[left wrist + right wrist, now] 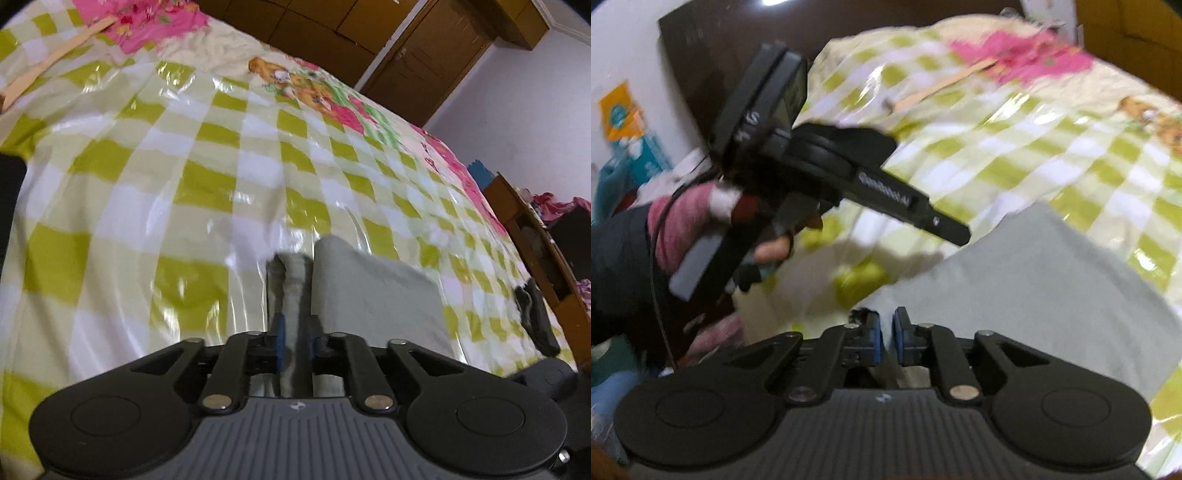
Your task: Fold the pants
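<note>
Left wrist view: the left tongs (pixel 295 295) reach out over the bed.
Left tongs: pressed onto a bunched ridge of the grey pants (pixel 373 291); cloth fills the gap between the blue pads (pixel 281 339).
Pants: a grey panel spreads just right of the tongs and hangs above the bed (pixel 184 155).
Bed: covered in a glossy green-and-white check sheet; a pink floral cloth (pixel 147 22) lies at its far left corner, a wooden stick (pixel 51 62) beside that cloth.
Wardrobe: brown doors (pixel 424 55) stand beyond the bed's far edge.

Right wrist view: blurred by motion.
Right tongs: the right tongs (pixel 886 328) stand nearly closed, a narrow gap between the blue pads (pixel 900 341); pale cloth shows in that gap, but I cannot tell whether it is pinched.
Pants: the grey cloth (pixel 1034 280) lies just beyond the tongs and to their right, over the check sheet of the bed (pixel 1071 147).
Other tool: the left tongs (pixel 955 230) appear above the bed's near left corner, held by a hand (pixel 701 225) in a pink fingerless glove.
</note>
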The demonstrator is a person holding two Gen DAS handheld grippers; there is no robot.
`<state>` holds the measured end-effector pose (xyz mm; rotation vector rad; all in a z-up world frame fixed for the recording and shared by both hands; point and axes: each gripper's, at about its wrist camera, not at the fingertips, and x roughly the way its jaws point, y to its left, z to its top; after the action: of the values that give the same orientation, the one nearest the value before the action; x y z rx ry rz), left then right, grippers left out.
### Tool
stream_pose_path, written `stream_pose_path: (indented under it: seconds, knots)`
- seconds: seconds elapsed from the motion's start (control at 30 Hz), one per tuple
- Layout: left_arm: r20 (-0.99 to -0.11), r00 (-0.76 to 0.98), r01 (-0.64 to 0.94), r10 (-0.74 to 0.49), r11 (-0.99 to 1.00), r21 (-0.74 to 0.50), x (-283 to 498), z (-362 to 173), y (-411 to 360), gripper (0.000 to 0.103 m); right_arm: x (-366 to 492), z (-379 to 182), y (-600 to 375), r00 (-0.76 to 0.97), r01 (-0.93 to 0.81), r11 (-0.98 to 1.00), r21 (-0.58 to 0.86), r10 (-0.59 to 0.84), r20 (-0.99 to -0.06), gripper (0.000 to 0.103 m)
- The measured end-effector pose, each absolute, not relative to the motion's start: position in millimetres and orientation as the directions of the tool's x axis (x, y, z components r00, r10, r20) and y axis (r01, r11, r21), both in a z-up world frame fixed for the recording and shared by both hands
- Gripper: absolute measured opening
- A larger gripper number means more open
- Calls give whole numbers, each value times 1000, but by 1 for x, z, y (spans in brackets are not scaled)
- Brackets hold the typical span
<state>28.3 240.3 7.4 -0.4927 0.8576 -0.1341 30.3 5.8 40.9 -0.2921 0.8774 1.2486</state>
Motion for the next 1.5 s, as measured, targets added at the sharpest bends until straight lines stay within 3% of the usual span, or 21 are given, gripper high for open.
stream_pose_path:
  seconds: [0.07, 0.2, 0.27, 0.43, 0.63, 0.7, 0.77, 0.83, 1.0, 1.17, 1.33, 1.5]
  knots:
    - [-692, 649, -85, -316, 874, -479, 14, 8, 240, 32, 36, 46, 0, 3, -901, 312, 301, 699, -716, 29]
    - [-663, 662, -116, -348, 828, -549, -13, 10, 242, 38, 63, 77, -21, -26, -884, 294, 362, 745, -667, 39]
    - [-659, 662, -123, -358, 815, -567, -21, 8, 236, 42, 84, 87, -24, 23, -887, 316, 337, 758, -651, 54]
    - [-705, 629, -163, -326, 832, -530, -21, -6, 221, 45, 154, 67, 7, 120, -915, 349, 202, 713, -690, 56]
    - [-726, 608, -196, -322, 825, -529, -18, -15, 216, 48, 196, 24, 34, -28, -918, 281, 280, 658, -753, 56]
    - [-735, 609, -190, -300, 844, -502, -19, -12, 212, 48, 191, 25, 29, -62, -920, 250, 301, 666, -743, 52]
    - [-746, 612, -185, -262, 870, -457, -21, -7, 206, 40, 184, 31, 26, -72, -929, 228, 292, 664, -744, 21]
    - [-753, 618, -177, -226, 893, -414, -24, -2, 199, 32, 175, 36, 25, -52, -936, 230, 266, 657, -752, 8]
    - [-720, 665, -162, -197, 903, -398, -32, 13, 193, 21, 166, 65, 17, -1, -923, 265, 279, 723, -691, 5]
    - [-702, 692, -205, -167, 888, -412, -39, 15, 204, 21, 170, 79, 30, 28, -921, 275, 275, 752, -658, 3]
    - [-731, 661, -263, -170, 860, -438, -45, -7, 216, 26, 180, 39, 52, 49, -908, 329, 261, 699, -713, 3]
    - [-703, 685, -256, -192, 840, -478, -51, -6, 221, 36, 191, 26, 44, -34, -867, 329, 374, 710, -704, 14]
